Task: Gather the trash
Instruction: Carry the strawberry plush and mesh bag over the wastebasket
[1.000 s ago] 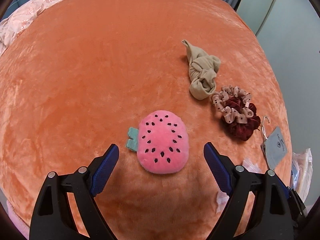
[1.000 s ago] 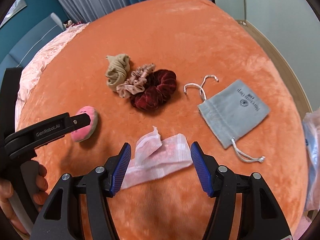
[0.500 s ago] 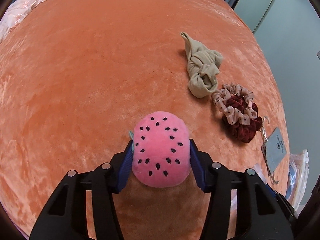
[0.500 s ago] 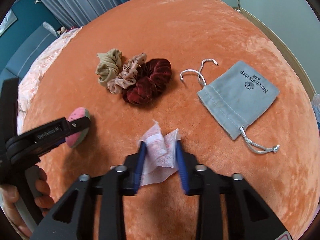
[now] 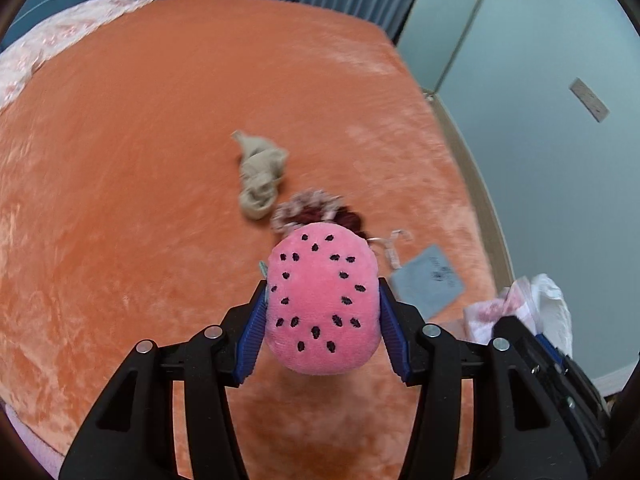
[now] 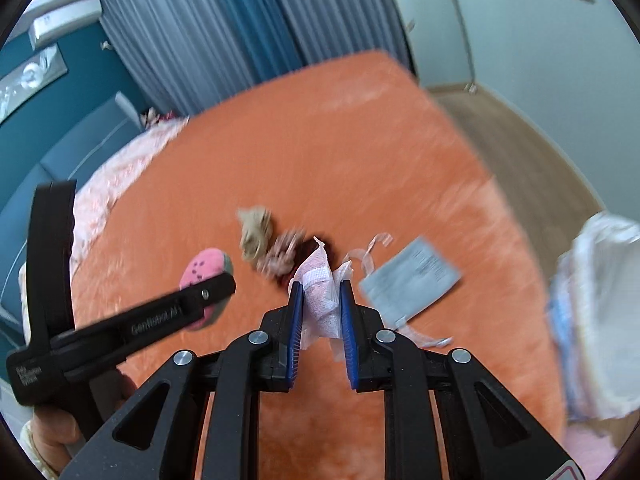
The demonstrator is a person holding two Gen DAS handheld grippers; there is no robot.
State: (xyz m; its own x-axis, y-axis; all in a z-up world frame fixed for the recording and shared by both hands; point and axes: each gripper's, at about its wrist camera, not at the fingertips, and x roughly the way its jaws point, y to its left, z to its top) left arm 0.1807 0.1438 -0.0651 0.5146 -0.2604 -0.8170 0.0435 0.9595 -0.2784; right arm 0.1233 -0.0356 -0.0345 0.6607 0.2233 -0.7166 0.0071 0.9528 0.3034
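Observation:
My left gripper [image 5: 322, 308] is shut on a pink watermelon plush [image 5: 322, 304] with black seeds and holds it above the orange bed cover [image 5: 140, 152]. The plush also shows in the right wrist view [image 6: 206, 268], clamped in the left gripper's black arm. My right gripper [image 6: 320, 300] is shut on a crumpled pink and white wrapper [image 6: 320, 292] and holds it off the bed. The wrapper also shows in the left wrist view [image 5: 496, 312] at the right edge.
On the bed lie a beige knotted cloth [image 5: 260, 176], a pink and a dark red scrunchie [image 5: 312, 210] and a grey drawstring pouch [image 6: 412, 276]. A white bag [image 6: 596, 320] hangs at the bed's right side. Curtains and a wall stand behind.
Both grippers closed, the left on the plush and the right on the wrapper, then lifted them up and back from the bed. The views now tilt upward and are blurred.

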